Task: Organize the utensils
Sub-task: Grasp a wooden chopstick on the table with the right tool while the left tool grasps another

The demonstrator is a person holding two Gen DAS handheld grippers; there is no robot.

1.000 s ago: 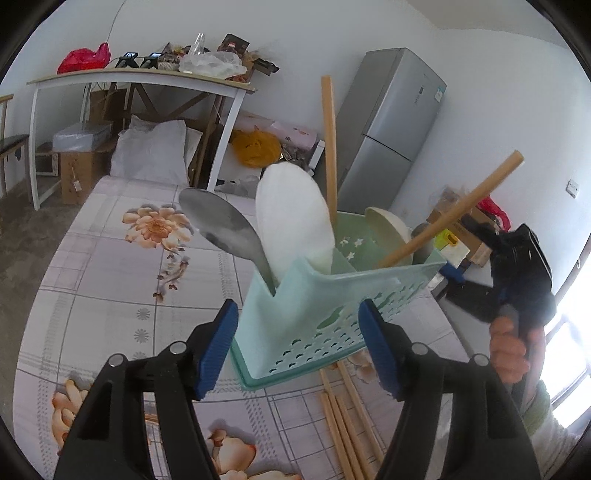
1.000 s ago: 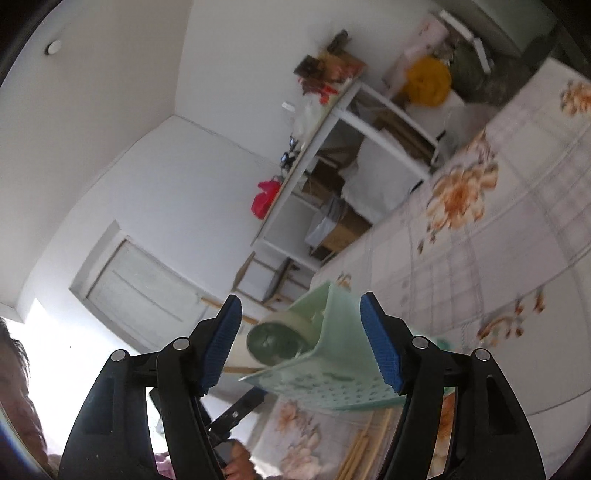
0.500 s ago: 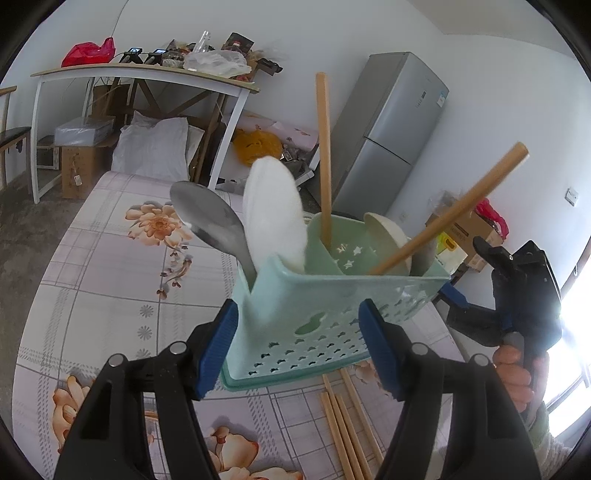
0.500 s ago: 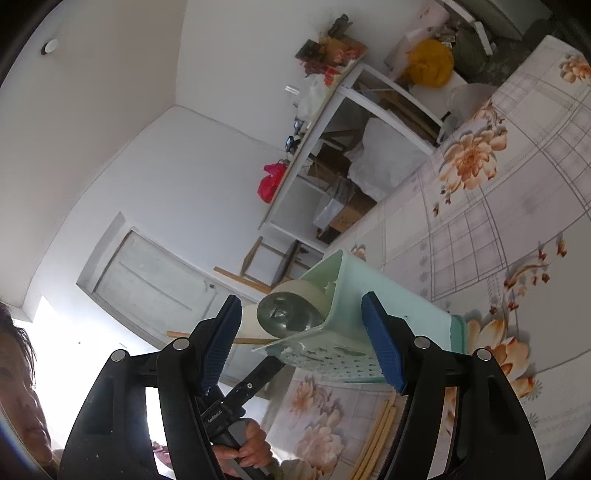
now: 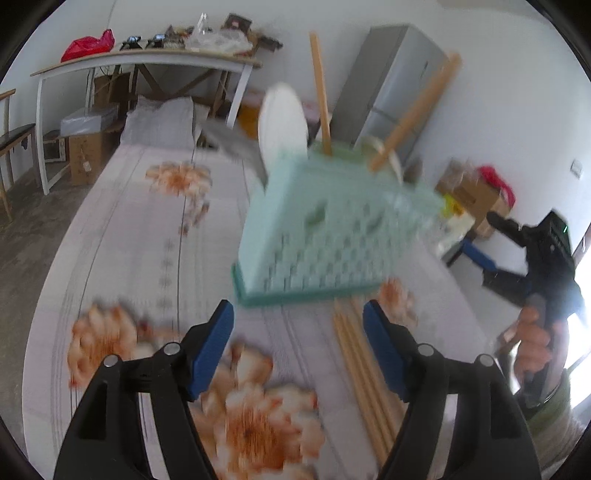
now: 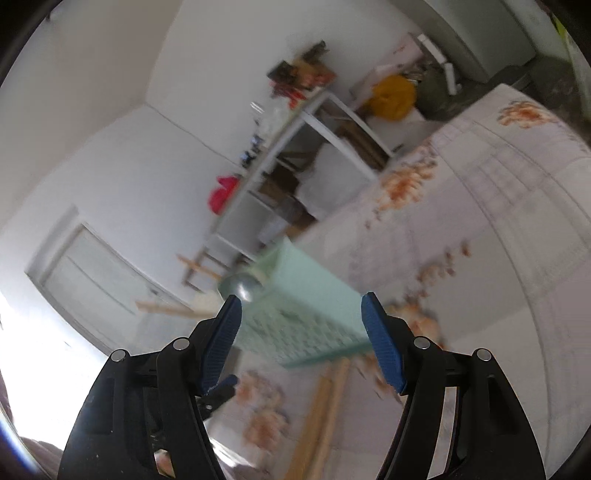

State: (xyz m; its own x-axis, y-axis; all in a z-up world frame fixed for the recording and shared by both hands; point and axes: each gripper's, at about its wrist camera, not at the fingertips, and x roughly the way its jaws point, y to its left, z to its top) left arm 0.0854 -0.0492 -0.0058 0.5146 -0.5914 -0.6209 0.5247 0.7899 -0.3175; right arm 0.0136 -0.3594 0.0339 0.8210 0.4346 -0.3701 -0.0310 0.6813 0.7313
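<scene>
Left wrist view: the basket (image 5: 332, 236) stands on the flowered worktop (image 5: 147, 240), clear ahead of the left tool (image 5: 297, 325), whose jaws have just widened, empty. Right tool (image 6: 301, 317) gapes around the basket, pads apart from it.

Both views are smeared by motion. The mint basket (image 5: 332, 236) has soft edges, so its holes barely resolve. The loose wooden sticks (image 5: 365, 373) run behind the near right finger. The far shelf clutter (image 5: 207, 33) is unreadable.
</scene>
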